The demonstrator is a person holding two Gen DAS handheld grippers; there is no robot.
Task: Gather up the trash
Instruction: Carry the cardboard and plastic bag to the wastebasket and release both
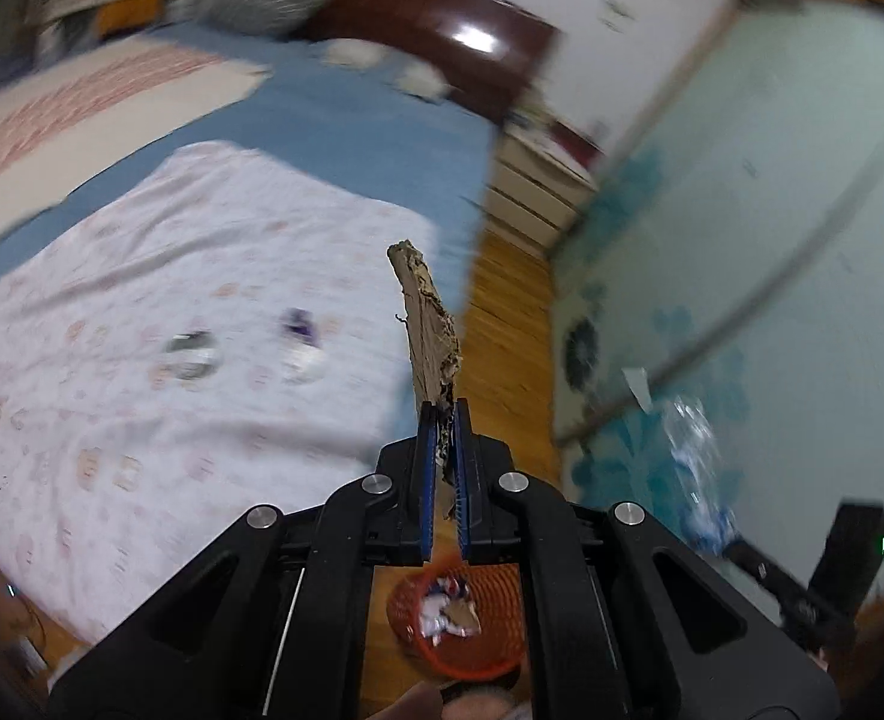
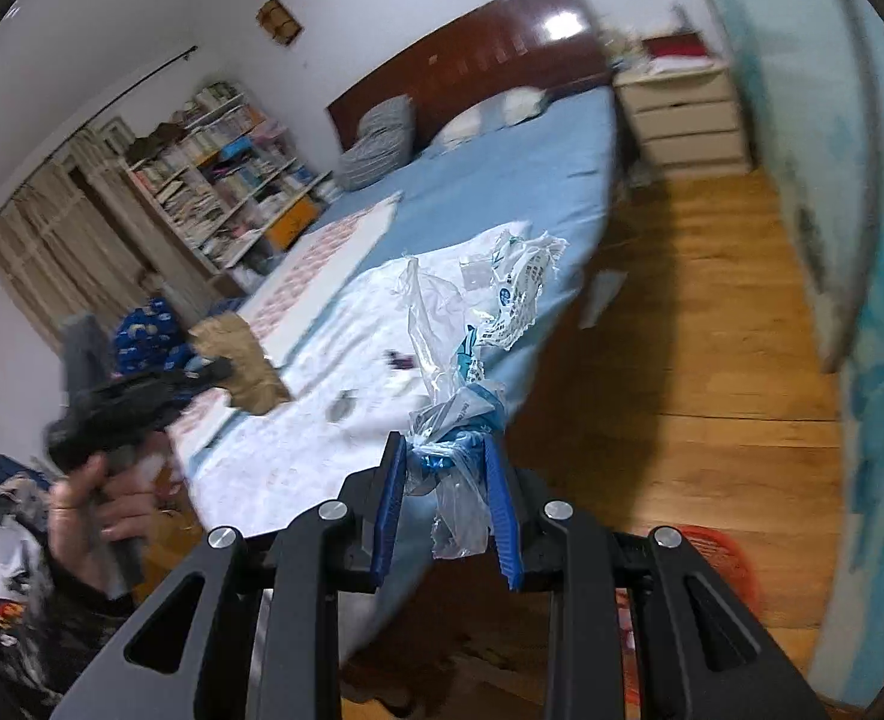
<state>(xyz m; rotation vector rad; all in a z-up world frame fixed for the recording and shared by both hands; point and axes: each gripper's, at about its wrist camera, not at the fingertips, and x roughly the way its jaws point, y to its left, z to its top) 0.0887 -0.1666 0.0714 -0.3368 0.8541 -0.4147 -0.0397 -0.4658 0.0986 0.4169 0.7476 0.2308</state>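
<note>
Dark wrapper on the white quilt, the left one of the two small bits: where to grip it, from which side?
Probably straight down from above. The dark wrapper lies flat and low on the white quilt, clear of the purple scrap beside it, so pinch across its raised crumpled middle. Blur hides its edges. Both grippers are full now: left gripper holds cardboard, right gripper a plastic bag.

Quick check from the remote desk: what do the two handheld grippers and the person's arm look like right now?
Both the left gripper and the right gripper have black angular link arms with round silver pivot bolts and ribbed blue finger pads. In the right wrist view the left one shows a dark grey handle, and the sleeve below the hand is dark with a pale pattern.
</note>
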